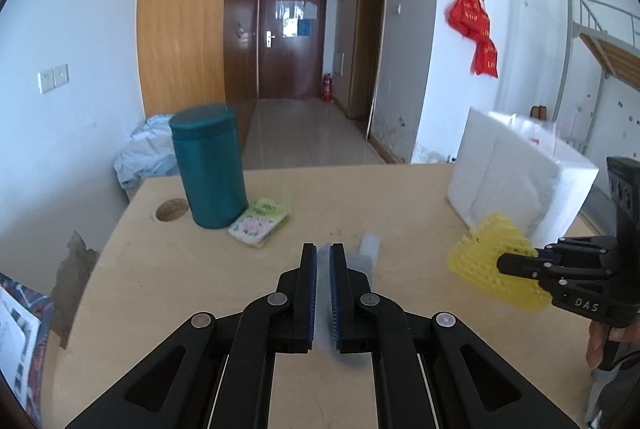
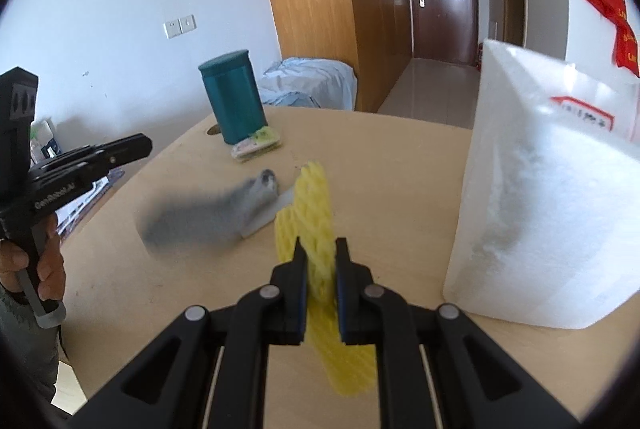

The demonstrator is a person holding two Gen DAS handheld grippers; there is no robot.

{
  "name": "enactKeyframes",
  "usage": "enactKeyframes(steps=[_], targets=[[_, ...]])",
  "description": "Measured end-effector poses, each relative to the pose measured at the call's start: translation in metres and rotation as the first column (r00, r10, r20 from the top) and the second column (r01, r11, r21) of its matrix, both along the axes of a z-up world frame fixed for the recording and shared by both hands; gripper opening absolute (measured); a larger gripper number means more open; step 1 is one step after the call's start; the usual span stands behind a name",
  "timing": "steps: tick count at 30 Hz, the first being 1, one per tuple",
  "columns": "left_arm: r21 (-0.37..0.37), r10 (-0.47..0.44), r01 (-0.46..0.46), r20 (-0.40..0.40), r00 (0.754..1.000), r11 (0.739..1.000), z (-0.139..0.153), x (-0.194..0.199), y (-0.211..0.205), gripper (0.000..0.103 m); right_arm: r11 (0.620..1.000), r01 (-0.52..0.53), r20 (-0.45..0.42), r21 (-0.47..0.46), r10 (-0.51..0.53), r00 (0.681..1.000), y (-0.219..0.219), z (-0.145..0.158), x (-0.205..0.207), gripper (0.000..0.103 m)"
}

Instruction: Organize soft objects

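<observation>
A yellow foam net [image 2: 312, 205] stands on edge over the wooden table [image 2: 400, 189], and my right gripper [image 2: 321, 245] is shut on its lower part. The left wrist view shows that net [image 1: 480, 253] at the right gripper [image 1: 500, 263]. My left gripper [image 1: 323, 249] is shut and raised above the table. A grey soft piece [image 2: 224, 213], blurred, lies below and beyond the left gripper [image 2: 148, 145], partly over a small white piece [image 2: 280, 207]. I see nothing joining the grey piece [image 1: 356, 261] to the pads.
A teal canister [image 1: 210, 165] stands at the far left beside a cable hole [image 1: 172, 209], with a flowered tissue packet [image 1: 260, 221] leaning at its foot. A tall white foam block [image 2: 540, 209] fills the right side. A person's hand [image 2: 48, 269] holds the left handle.
</observation>
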State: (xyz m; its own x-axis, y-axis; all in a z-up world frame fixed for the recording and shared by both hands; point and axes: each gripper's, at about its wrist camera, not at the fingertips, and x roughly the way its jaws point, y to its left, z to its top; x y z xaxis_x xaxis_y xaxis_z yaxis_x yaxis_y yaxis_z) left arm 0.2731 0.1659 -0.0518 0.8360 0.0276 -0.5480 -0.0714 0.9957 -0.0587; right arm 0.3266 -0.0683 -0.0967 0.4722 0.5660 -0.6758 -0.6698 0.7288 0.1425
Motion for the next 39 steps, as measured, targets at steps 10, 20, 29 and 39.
enactKeyframes(steps=[10,20,29,39], targets=[[-0.006,-0.051,0.051,-0.033,0.998,0.999,-0.002,-0.021,-0.02,0.007,0.999,0.017,0.004,0.036,-0.017,1.0,-0.018,0.016,-0.025,0.014],[-0.009,-0.069,0.069,-0.137,0.988,0.998,-0.053,-0.015,-0.033,0.086,1.0,0.016,-0.019,0.023,-0.016,1.0,-0.018,0.005,-0.028,0.014],[-0.08,-0.026,0.007,-0.237,0.971,0.997,-0.08,0.007,-0.015,0.086,1.0,0.014,-0.027,0.022,-0.013,1.0,-0.02,0.0,-0.027,0.014],[-0.084,-0.019,-0.008,-0.32,0.947,0.996,-0.099,0.015,-0.017,0.059,0.999,0.023,-0.037,0.033,-0.022,0.999,-0.024,-0.001,-0.026,0.014]])
